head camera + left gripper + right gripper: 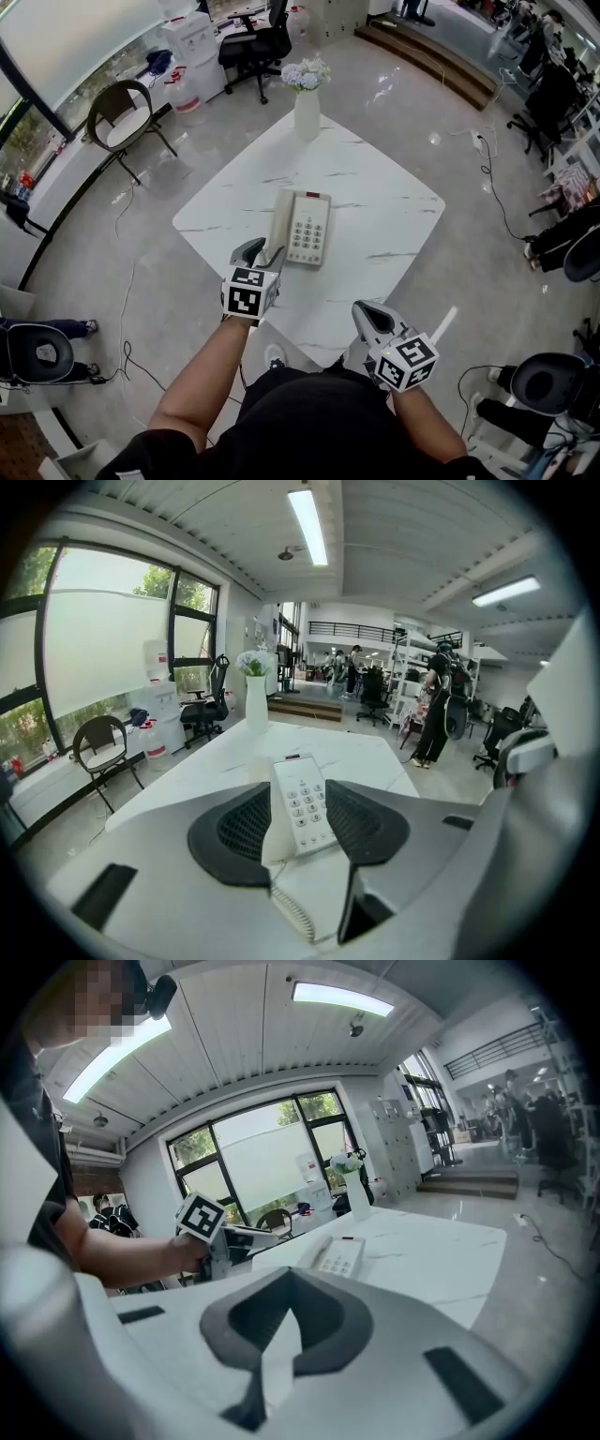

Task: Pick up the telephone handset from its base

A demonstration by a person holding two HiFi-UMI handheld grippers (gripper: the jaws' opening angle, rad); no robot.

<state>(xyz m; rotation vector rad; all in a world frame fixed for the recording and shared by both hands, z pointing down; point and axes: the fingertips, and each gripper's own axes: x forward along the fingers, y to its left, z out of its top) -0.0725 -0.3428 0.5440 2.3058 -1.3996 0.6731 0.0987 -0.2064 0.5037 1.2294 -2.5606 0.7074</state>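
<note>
Left hand-held gripper (298, 803), ribbed black pads (234, 832) apart, flanks the smooth cream handset (276, 829); right hand-held gripper (289, 1302) seems closed.

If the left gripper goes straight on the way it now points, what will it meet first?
Probably the near end of the handset, which lies on the base straight ahead of the left gripper, whose jaws stand open; how far off is unclear.
</note>
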